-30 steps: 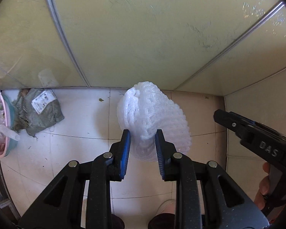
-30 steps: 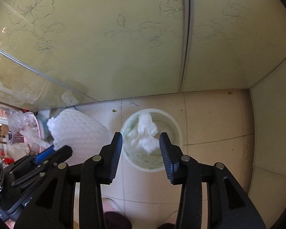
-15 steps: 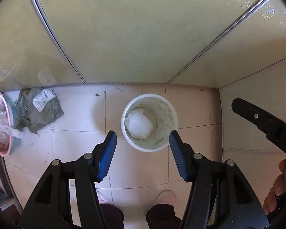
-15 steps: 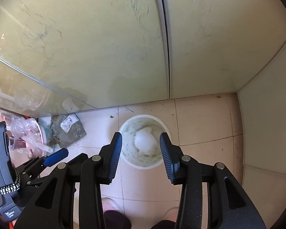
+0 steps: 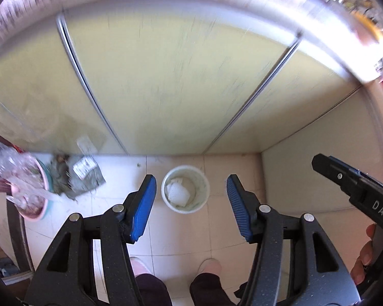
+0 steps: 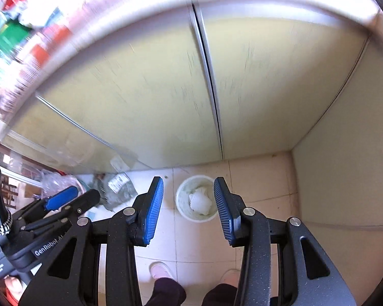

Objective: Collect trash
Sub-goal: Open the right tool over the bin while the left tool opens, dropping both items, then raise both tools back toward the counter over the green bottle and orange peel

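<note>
A white round bin (image 5: 185, 189) stands on the tiled floor far below, with white foam netting (image 5: 177, 194) lying inside it. High above it my left gripper (image 5: 191, 186) is open, nothing between its blue pads. The right wrist view shows the same bin (image 6: 196, 199) and the white foam (image 6: 200, 201) in it, framed by my right gripper (image 6: 189, 191), which is open and empty too. Each gripper shows at the edge of the other's view: the right one (image 5: 355, 188) and the left one (image 6: 63, 201).
Pale yellow cabinet doors (image 5: 166, 89) rise behind the bin, a side panel (image 6: 344, 165) stands at right. A crumpled grey-green bag (image 5: 81, 178) and a pink basin with clear plastic (image 5: 28, 191) lie at left. The person's feet (image 5: 209, 265) show below.
The left gripper let go of the white foam netting, which now lies in the bin. Both grippers rose well above the floor, so the bin looks smaller and a countertop edge shows.
</note>
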`<state>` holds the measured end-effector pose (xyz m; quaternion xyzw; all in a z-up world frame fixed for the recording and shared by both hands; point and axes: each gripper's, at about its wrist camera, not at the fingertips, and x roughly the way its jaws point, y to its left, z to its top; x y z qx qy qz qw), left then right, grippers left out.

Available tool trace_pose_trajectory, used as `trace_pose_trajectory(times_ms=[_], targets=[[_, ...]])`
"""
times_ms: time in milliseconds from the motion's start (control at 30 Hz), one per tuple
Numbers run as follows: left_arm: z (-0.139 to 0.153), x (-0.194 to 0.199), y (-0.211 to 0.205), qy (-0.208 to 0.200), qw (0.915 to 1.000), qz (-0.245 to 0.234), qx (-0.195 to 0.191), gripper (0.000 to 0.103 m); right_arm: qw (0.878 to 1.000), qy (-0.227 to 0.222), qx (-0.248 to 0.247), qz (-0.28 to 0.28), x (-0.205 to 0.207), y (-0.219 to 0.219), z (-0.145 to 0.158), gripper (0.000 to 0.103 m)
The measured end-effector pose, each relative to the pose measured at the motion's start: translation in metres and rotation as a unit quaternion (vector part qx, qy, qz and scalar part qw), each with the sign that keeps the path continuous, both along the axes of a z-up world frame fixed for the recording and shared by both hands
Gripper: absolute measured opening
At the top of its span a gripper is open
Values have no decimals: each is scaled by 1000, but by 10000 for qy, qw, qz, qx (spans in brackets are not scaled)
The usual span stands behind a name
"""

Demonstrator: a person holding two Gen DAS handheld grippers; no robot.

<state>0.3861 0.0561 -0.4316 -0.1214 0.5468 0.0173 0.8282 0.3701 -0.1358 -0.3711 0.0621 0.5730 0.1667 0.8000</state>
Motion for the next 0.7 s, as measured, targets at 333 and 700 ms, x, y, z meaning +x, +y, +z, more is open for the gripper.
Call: trace_pose_trajectory(times_ms=[333, 700], targets=[[199, -32, -26, -1325, 9906, 47, 349, 57, 9920, -1242, 227, 88, -21, -37, 173, 38], [332, -65, -49, -2374, 9683, 438, 635, 70, 9668, -2477, 561, 265, -42, -56, 305, 43]])
